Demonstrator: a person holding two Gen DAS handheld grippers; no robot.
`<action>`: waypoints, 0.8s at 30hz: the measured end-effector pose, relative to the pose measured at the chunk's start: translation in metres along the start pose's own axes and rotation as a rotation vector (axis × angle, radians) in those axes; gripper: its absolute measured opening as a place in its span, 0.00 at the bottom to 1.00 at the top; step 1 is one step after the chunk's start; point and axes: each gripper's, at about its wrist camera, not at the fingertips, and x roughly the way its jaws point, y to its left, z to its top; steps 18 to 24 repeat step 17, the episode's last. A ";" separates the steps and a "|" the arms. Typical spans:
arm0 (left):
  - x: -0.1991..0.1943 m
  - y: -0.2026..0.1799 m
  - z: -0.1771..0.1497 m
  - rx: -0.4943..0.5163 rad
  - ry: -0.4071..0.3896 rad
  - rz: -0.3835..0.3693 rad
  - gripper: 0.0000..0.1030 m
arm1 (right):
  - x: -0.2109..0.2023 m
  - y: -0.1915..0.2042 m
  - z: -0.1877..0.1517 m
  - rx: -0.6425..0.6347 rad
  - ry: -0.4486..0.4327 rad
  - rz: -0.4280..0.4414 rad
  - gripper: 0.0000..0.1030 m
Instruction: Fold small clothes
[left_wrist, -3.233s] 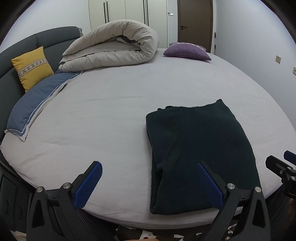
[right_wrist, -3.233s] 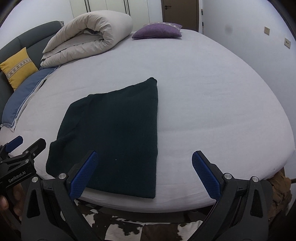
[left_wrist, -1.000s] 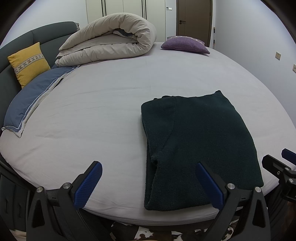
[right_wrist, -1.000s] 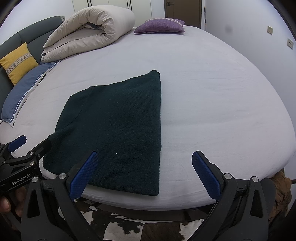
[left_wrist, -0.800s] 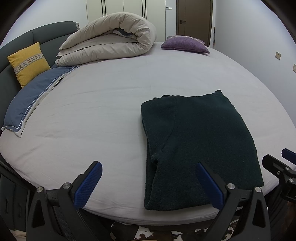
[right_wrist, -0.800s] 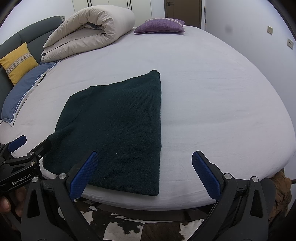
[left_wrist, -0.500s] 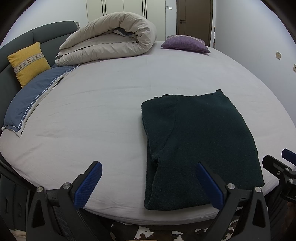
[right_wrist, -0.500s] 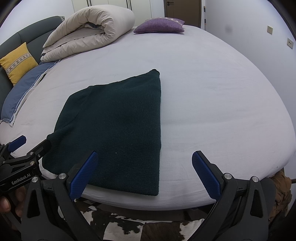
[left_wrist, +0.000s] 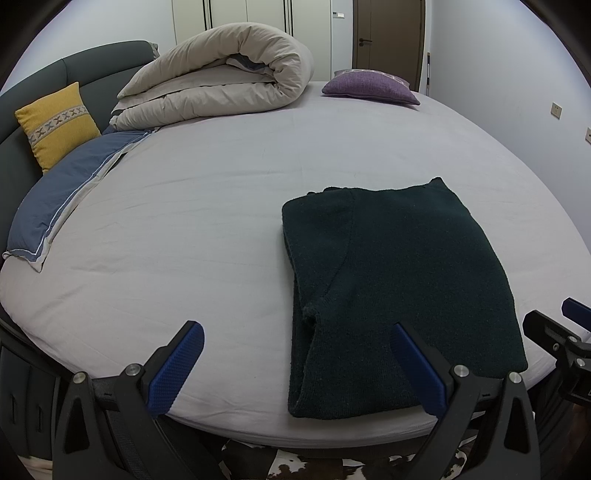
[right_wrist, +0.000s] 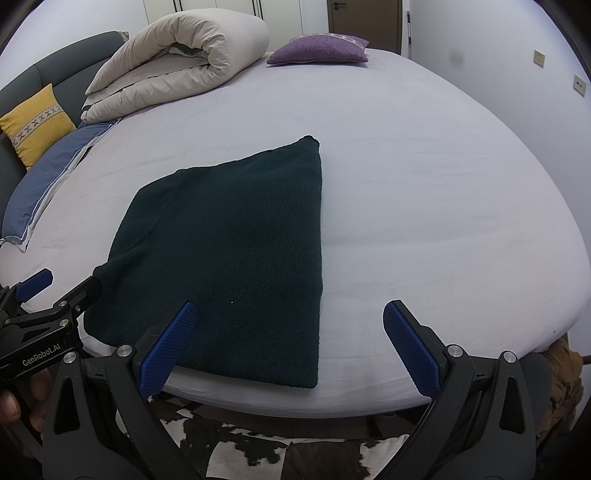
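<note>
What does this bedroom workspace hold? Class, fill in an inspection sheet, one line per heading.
Surface: pale grey bed sheet, smooth.
Job's things: dark green knitted garment, folded flat near the bed's front edge.
Clutter: rolled beige duvet, purple cushion, yellow cushion, blue pillow.
Grippers: left claw and right claw open, empty.
Cables: nothing seen.
Surroundings: brown door, white wardrobes.
</note>
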 end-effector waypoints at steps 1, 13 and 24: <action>0.000 0.000 -0.001 0.000 0.001 0.000 1.00 | 0.000 0.000 0.000 0.000 0.000 0.001 1.00; 0.003 0.003 -0.004 -0.002 0.005 -0.002 1.00 | 0.002 0.000 -0.004 0.000 0.004 0.002 1.00; 0.003 0.003 -0.004 -0.002 0.006 -0.004 1.00 | 0.004 0.001 -0.007 0.002 0.004 0.002 1.00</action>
